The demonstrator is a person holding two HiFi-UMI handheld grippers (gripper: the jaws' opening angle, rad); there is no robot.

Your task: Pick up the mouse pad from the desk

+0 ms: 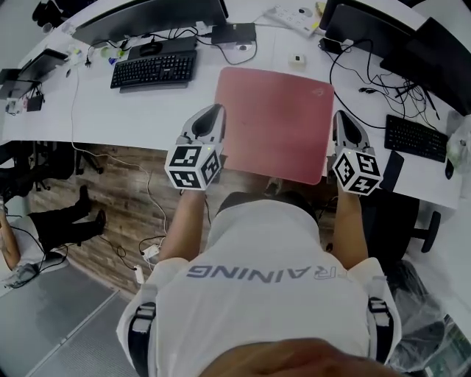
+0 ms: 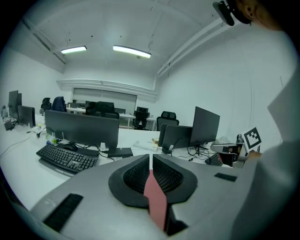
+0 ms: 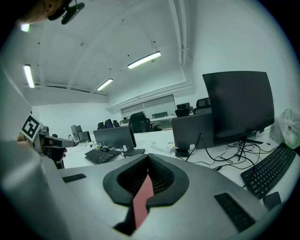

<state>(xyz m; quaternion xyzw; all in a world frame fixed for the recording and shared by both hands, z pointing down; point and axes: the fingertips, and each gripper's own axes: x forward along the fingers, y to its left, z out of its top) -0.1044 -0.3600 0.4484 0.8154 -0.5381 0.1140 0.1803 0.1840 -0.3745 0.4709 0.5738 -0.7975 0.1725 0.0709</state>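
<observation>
The red mouse pad (image 1: pixel 274 121) is held flat between my two grippers, over the white desk (image 1: pixel 103 110) and jutting past its near edge. The left gripper (image 1: pixel 218 112) is shut on the pad's left edge, the right gripper (image 1: pixel 339 118) on its right edge. In the left gripper view a thin red strip of the pad (image 2: pixel 155 197) runs edge-on between the closed black pads of the left gripper (image 2: pixel 151 161). The right gripper view shows the same: a red strip of pad (image 3: pixel 141 200) is pinched in the right gripper (image 3: pixel 147 165).
A black keyboard (image 1: pixel 154 68) and monitor (image 1: pixel 147 15) stand at the back left. A second keyboard (image 1: pixel 416 138) lies at the right with tangled cables (image 1: pixel 368 81). A power strip (image 1: pixel 294 18) and a small white puck (image 1: pixel 296 60) sit behind the pad.
</observation>
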